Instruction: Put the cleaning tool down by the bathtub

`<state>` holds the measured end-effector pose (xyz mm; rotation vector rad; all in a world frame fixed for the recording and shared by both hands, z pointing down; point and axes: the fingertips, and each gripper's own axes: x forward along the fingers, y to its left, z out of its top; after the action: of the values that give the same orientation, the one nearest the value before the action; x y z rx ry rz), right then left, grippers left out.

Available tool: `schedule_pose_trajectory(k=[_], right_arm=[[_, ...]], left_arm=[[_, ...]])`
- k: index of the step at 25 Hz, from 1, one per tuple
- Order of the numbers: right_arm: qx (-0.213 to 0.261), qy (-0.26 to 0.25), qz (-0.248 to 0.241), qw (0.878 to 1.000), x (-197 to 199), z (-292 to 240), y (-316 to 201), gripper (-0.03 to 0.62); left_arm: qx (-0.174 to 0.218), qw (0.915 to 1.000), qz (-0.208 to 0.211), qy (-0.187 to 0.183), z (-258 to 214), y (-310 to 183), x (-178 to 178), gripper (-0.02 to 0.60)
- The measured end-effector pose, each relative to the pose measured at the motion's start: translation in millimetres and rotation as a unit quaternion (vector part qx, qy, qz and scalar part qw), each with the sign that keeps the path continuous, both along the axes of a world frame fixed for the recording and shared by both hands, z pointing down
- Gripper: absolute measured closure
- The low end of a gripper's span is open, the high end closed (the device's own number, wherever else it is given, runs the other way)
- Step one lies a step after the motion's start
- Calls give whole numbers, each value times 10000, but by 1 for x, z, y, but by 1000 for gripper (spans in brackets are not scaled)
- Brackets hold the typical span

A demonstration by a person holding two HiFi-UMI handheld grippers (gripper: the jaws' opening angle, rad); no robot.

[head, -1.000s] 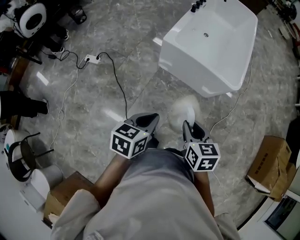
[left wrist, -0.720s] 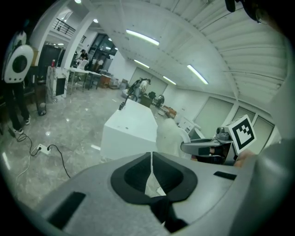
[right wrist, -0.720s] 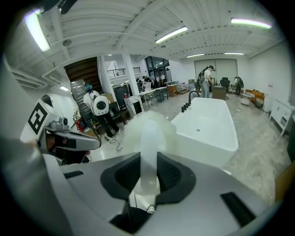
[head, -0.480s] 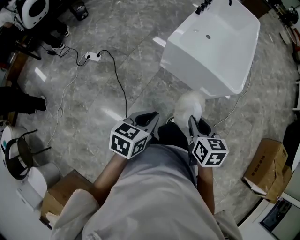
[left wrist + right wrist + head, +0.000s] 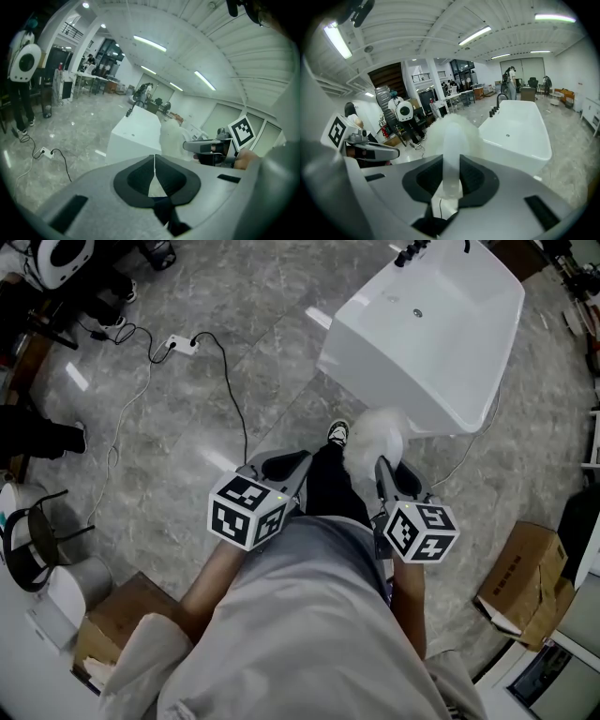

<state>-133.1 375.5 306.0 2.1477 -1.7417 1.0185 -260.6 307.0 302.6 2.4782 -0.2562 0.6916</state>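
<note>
The white bathtub [image 5: 431, 329] stands on the grey floor ahead of me; it also shows in the right gripper view as the bathtub [image 5: 520, 131] and in the left gripper view as the bathtub [image 5: 133, 136]. My right gripper [image 5: 386, 470] is shut on the white handle of the cleaning tool [image 5: 451, 154], whose fluffy white head [image 5: 375, 439] sticks out in front toward the tub's near wall. My left gripper [image 5: 281, 468] is shut with nothing in it, its jaws pressed together, left of the right one. A black-trousered leg and a shoe [image 5: 338, 432] show between the grippers.
A black cable and white power strip [image 5: 183, 343] lie on the floor at the left. Cardboard boxes [image 5: 521, 579] sit at the right, another box [image 5: 117, 620] at lower left. A stool [image 5: 28, 540] and equipment stand along the left edge.
I have stepped toward the tub; a leg and shoe have swung forward between the grippers. The right gripper with the tool has come closer to the tub's near wall.
</note>
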Motion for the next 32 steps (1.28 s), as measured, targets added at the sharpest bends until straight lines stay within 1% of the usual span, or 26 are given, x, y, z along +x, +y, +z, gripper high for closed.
schedule_pose_trajectory(k=[5,11,17,23,30,32], right_arm=[[111,-39,32,9999,30,-2,-25,517],[115,-122,-34,9999,70,3,-64,517],[65,-215,-226,9995,121,14,-107,517],[-69,-338,-504,9981,171,23,-155,517],[-47,-441,-754,9962,227,30,-200,519],[-26,-474,-813,9956,241,32,-210,517]], left_arm=[[66,9999,-106,6,-6,-25,24,572],[53,9996,-290,-4,-6,-64,58,572],[33,9987,-499,-74,-2,-105,106,572],[-80,9972,-718,-189,1,-148,154,572],[-20,9956,-888,-294,3,-186,207,572],[60,9953,-905,-349,3,-195,221,572]])
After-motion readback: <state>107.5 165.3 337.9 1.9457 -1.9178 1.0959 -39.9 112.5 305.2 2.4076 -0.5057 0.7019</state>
